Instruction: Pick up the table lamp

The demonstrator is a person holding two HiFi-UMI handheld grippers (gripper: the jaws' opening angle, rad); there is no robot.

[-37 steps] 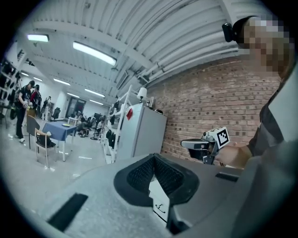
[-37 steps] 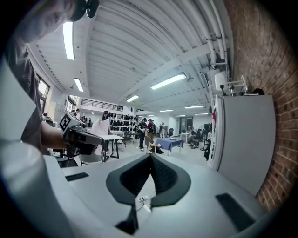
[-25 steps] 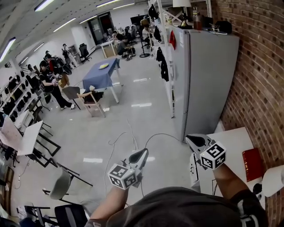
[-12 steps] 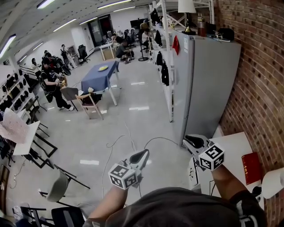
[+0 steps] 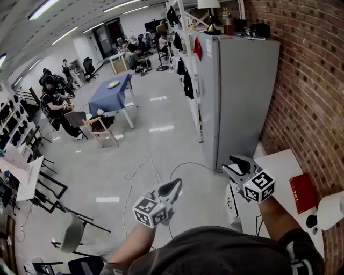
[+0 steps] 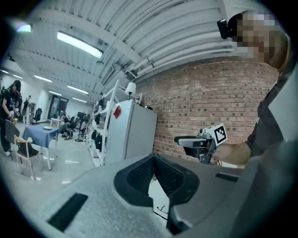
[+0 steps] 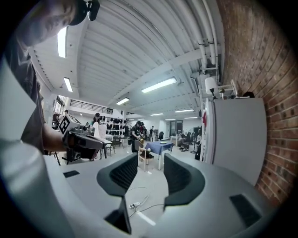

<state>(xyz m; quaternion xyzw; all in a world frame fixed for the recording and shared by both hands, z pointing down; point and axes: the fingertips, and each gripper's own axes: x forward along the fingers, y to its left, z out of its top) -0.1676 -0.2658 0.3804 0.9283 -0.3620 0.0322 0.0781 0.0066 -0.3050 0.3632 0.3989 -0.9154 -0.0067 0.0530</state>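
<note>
A white-shaded table lamp (image 5: 331,210) with a dark base stands on the white table (image 5: 279,164) at the lower right edge of the head view, behind and to the right of my right gripper. Another lamp (image 5: 208,5) stands on top of the grey cabinet (image 5: 236,91). My right gripper (image 5: 236,165) (image 7: 150,159) hangs over the table's near corner and points out over the room. Its jaws are opening, with nothing between them. My left gripper (image 5: 174,186) (image 6: 152,157) is held over the floor, shut and empty.
A red book (image 5: 302,192) lies on the white table by the brick wall (image 5: 312,80). Cables (image 5: 161,172) run across the floor below the grippers. Farther off are a blue-clothed table (image 5: 112,91), chairs (image 5: 97,124), clothes racks and several people.
The right gripper's jaws have gone from shut to apart. Both grippers have shifted slightly, and the head view has swung a little to the right.
</note>
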